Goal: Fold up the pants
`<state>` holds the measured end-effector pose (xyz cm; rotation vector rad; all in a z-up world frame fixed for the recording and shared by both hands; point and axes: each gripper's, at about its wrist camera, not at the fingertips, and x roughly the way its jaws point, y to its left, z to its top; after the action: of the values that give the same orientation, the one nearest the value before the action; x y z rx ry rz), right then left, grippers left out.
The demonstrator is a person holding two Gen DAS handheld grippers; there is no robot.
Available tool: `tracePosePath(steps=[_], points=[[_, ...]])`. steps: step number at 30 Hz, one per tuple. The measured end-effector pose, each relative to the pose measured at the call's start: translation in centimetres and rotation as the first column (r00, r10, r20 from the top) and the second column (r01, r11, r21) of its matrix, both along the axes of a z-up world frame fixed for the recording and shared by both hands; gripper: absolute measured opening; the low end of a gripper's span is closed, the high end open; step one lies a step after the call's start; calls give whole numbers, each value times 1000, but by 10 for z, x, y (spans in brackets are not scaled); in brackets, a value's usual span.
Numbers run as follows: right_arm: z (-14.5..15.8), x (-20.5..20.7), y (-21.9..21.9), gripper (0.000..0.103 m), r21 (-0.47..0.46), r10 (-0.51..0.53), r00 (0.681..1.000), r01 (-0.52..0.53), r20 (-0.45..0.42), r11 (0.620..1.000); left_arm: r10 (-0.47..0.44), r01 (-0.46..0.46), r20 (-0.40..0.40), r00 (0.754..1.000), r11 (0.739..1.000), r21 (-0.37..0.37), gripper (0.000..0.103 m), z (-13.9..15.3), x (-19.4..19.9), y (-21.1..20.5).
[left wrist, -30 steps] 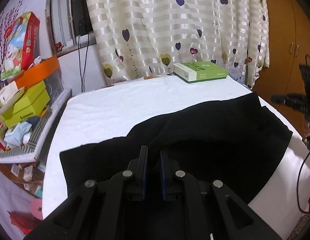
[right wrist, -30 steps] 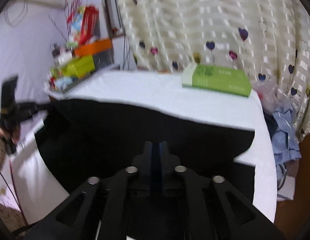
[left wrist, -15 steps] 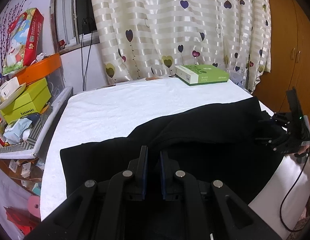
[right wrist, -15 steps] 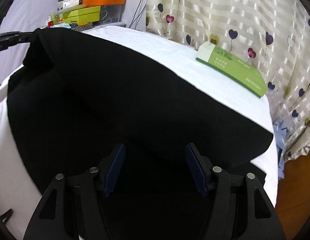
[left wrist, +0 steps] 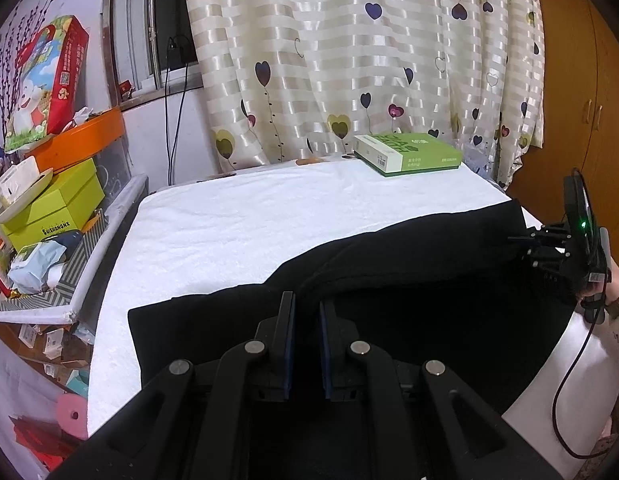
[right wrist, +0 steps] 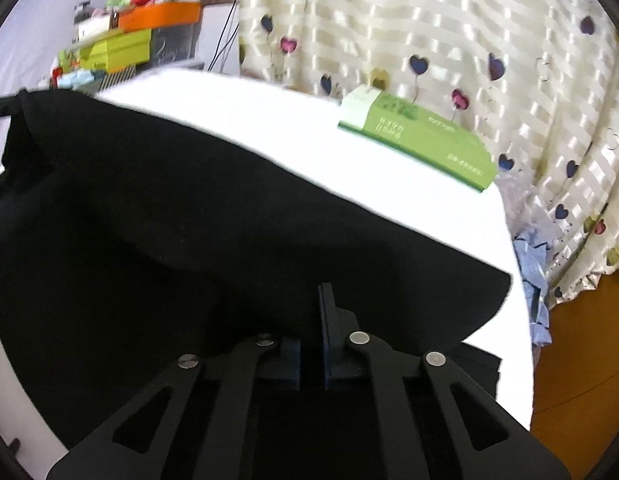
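A white towel-textured table top (left wrist: pixel 245 224) fills the middle of both wrist views, backed from ten to two o'clock by a cream striped curtain (left wrist: pixel 349 60) printed with dark hearts. Across the near half of that surface lie the black pants (left wrist: pixel 409 264), spread wide from about eight o'clock to three o'clock in the left wrist view, the cloth so dark that seams and pockets cannot be made out. Their far edge runs as a soft raised fold from the centre toward two o'clock, and a flatter, squared end lies toward eight o'clock; in the right wrist view the same fabric (right wrist: pixel 189 208) bulges up in a smooth hump, its right end tapering to a blunt corner at four o'clock, with a thin layered edge showing below it. A green box (left wrist: pixel 409 154) sits at the table's far edge near one o'clock, well apart from the pants. The left gripper (left wrist: pixel 307 312) has its jaws nearly together on a ridge of the black cloth. The right gripper (right wrist: pixel 315 320), seen also at three o'clock in the left view, has just been closing; its jaws are drawn close with the cloth bunched between them, one finger buried under the fabric.
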<state>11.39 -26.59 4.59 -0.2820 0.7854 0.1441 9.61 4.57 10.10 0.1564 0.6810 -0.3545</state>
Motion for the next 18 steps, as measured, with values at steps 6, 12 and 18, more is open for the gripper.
tracePosePath(steps=[6,12,18], points=[[40,-18,-5,5,2,5,995,-6,104,1000,-7,7,35,999,1000,7,13,11,-17,-2],[45,-53,-5,5,-41,26,993,-21,117,999,-29,28,56,998,999,23,13,17,-49,-7],[12,-76,-14,5,-43,14,999,-12,33,999,-51,52,-16,999,998,28,13,-9,-88,-15]])
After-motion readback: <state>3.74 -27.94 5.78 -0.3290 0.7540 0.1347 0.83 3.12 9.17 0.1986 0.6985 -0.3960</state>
